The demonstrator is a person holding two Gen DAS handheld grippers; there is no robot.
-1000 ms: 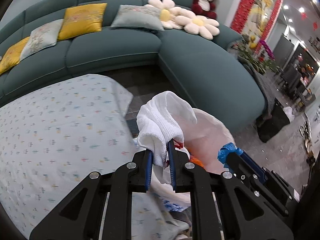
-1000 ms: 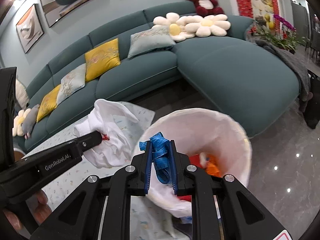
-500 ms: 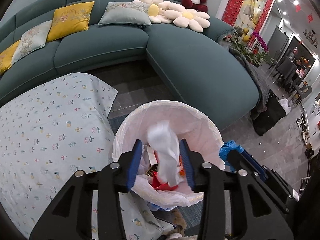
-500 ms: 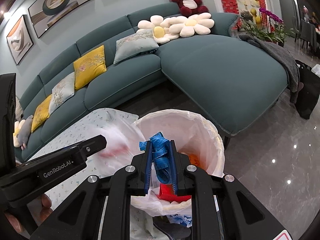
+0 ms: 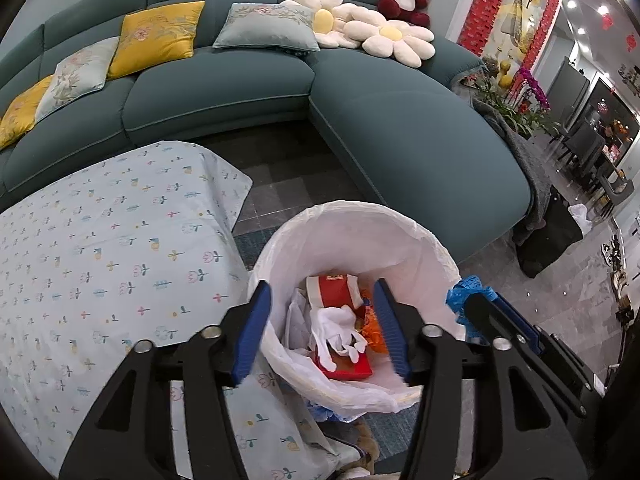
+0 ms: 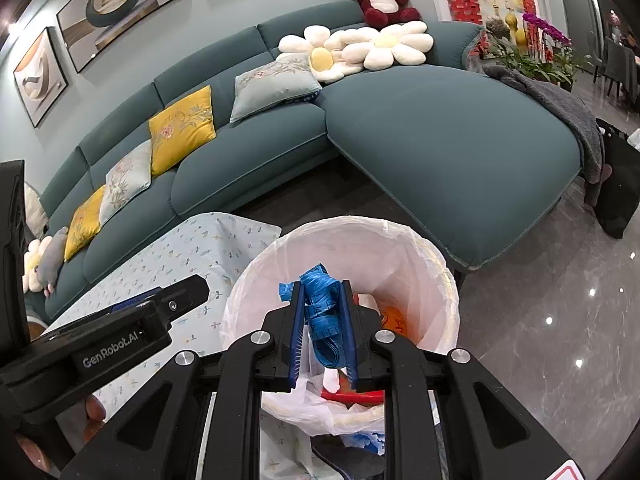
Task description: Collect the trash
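Left gripper (image 5: pixel 324 328) lower centre over bin (image 5: pixel 400 220), jaws opening, empty. Right gripper (image 6: pixel 323 330) opening, blue tape measure (image 6: pixel 322 312) still between pads.

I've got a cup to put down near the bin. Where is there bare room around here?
The patterned tablecloth left of the trash bin lies bare across its top. The sofa's chaise beyond the bin is bare too. The bin's mouth is crowded: both grippers hover there, and the sofa back is lined with cushions.
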